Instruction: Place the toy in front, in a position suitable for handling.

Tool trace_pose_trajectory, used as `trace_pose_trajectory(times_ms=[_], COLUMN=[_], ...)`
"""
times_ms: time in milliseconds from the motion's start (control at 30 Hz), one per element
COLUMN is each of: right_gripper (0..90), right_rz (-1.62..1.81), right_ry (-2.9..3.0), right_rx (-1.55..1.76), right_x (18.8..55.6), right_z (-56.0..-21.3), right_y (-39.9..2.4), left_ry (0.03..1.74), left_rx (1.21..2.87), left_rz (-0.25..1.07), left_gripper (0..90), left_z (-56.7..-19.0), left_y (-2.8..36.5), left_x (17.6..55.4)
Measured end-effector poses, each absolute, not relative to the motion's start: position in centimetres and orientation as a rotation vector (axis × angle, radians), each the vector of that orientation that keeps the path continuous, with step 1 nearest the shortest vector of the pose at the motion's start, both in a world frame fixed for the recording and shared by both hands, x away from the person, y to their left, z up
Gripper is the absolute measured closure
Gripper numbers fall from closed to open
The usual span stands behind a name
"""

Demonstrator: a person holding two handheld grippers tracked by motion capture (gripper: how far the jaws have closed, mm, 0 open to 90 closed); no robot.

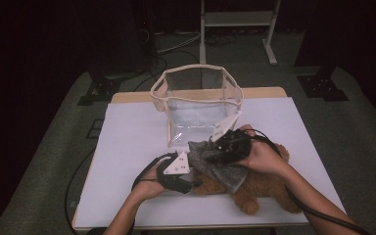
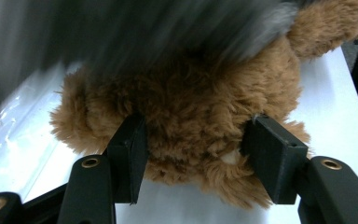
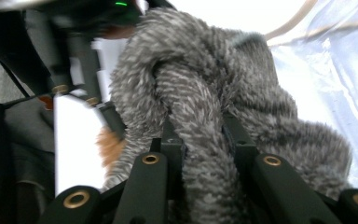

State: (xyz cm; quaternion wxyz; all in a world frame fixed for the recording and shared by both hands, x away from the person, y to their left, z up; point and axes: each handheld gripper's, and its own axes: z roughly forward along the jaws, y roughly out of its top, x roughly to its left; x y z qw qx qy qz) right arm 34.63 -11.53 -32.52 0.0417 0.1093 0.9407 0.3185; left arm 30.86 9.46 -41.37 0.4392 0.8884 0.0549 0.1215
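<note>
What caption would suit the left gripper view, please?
Left tongs clamp the brown teddy on the white table.

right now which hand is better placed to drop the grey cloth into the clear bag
The right. The right gripper is already shut on the grey cloth and sits just in front of the clear bag. The left gripper is clamped on the teddy bear, probably steadying it.
</note>
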Motion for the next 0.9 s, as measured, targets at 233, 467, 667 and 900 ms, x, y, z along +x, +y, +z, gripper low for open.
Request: trace_pose_trajectory(times_ms=[233, 467, 667, 900], right_gripper=[72.9, 73.2, 73.5, 73.9], right_rz=[0.912, 0.946, 0.955, 1.036], right_ry=[2.929, 2.968, 2.907, 2.839], right_rx=[0.445, 0.576, 0.654, 0.737], right_x=[38.6, 40.8, 40.8, 39.1], right_z=[-34.3, -36.5, -36.0, -35.2], right_y=[-9.3, -9.4, -13.0, -18.0], left_ry=[0.100, 0.087, 0.086, 0.090], left_rx=[2.222, 2.231, 2.229, 2.228], left_rz=[0.298, 0.303, 0.304, 0.316], left_gripper=[41.2, 39.6, 38.9, 38.8], left_z=[-41.6, -41.6, -41.7, -41.6], left_y=[9.2, 9.3, 9.3, 9.2], left_x=[30.6, 30.5, 30.6, 30.7])
